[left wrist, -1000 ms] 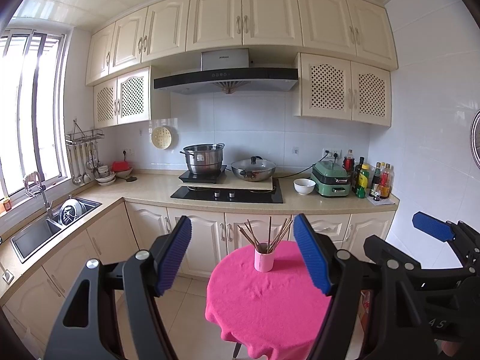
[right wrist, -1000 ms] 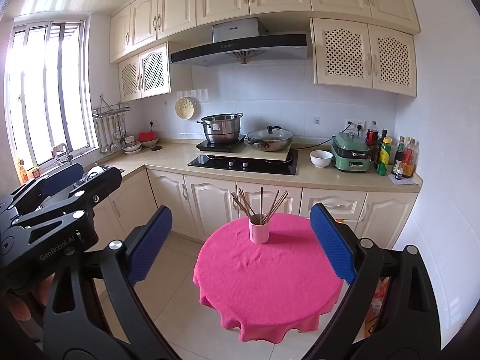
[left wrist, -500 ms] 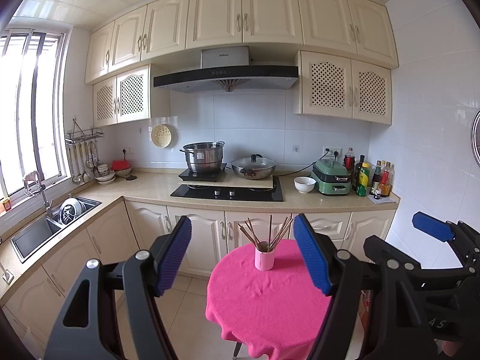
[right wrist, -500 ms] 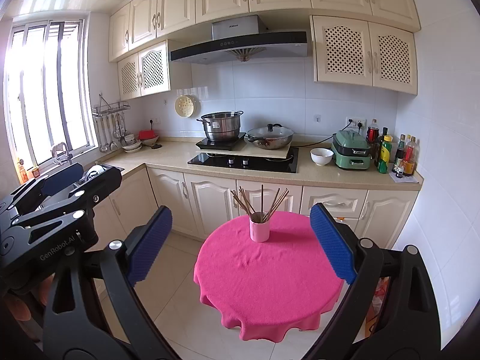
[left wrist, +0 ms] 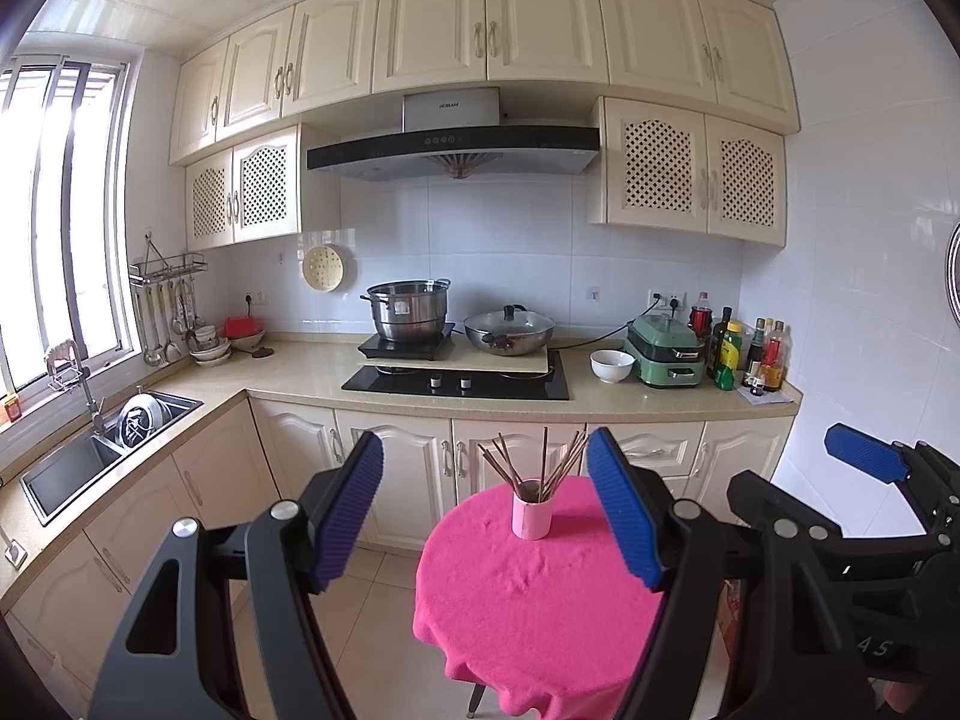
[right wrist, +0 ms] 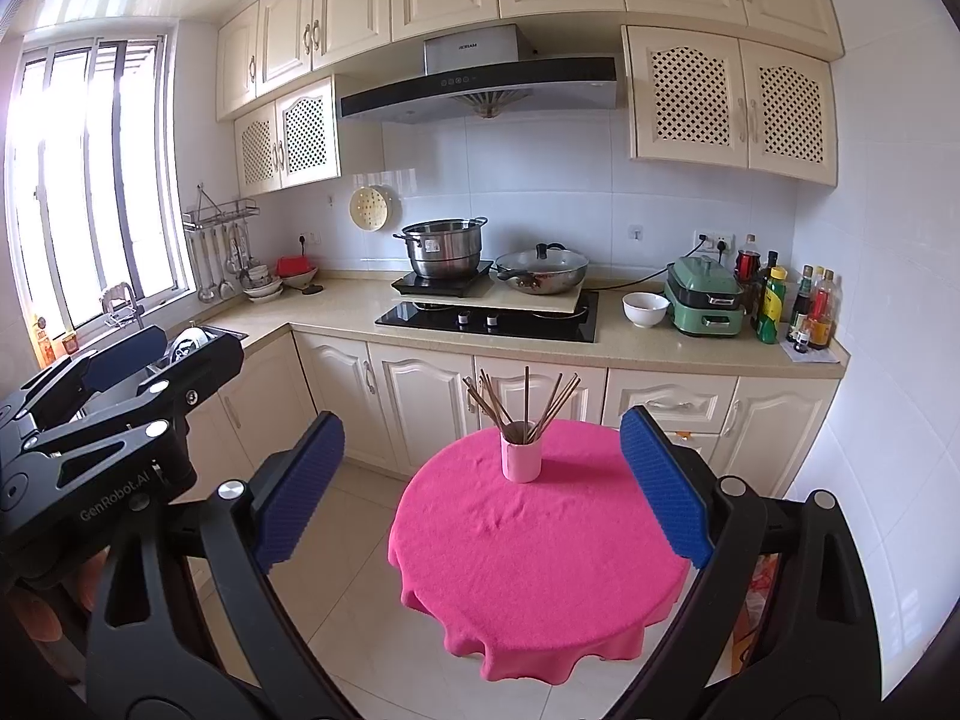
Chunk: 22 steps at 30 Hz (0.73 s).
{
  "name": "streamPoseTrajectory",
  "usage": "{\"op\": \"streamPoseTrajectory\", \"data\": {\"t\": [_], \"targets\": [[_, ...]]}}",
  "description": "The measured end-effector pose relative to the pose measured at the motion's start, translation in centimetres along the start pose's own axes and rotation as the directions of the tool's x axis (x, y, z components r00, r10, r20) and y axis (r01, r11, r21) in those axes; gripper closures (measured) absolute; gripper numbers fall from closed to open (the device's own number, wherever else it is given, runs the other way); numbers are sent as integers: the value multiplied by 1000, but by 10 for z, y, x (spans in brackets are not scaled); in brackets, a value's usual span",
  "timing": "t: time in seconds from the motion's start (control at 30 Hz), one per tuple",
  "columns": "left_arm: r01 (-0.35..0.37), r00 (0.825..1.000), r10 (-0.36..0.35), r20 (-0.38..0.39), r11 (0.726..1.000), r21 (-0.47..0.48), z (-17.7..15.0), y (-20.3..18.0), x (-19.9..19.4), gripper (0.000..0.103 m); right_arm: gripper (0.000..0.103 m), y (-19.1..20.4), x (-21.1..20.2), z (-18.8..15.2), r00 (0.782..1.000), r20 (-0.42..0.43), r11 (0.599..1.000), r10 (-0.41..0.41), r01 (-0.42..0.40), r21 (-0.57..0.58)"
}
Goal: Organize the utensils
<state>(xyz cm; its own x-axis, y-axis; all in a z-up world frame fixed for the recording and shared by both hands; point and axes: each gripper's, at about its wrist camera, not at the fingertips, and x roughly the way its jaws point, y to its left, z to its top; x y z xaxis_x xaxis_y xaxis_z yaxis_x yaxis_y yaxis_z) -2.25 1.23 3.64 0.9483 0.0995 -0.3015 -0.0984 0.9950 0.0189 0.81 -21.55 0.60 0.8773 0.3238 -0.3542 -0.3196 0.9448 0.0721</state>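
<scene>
Jaws of both grippers, left [left wrist: 486,510] and right [right wrist: 483,480], stood spread and empty. Straight ahead, well apart, the cup [right wrist: 521,459] of upright, fanned chopsticks [right wrist: 528,402] sat at the desk's [right wrist: 540,552] far edge; neither gripper was clearly nearer.

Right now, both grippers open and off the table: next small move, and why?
Probably bring the right gripper forward toward the wooden chopsticks fanned in the pink cylindrical cup on the pink-clothed round table; both grippers, left included, hold nothing.
</scene>
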Motion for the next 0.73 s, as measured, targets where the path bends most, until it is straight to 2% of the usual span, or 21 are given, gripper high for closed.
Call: {"op": "streamPoseTrajectory", "data": {"t": [0.2,0.5,0.73], "targets": [[3,1000,-3,-3,1000,1,-2,5,2,33,11,1,1,0,1000,-2,1000,-2,2,-1],[15,999,-15,-28,1000,1,1,14,26,33,11,10,18,1,1000,-19,1000,-13,13,3],[31,996,-31,-82,1000,-1,-4,25,52,33,10,15,38,-4,998,-52,1000,-24,24,5]]}}
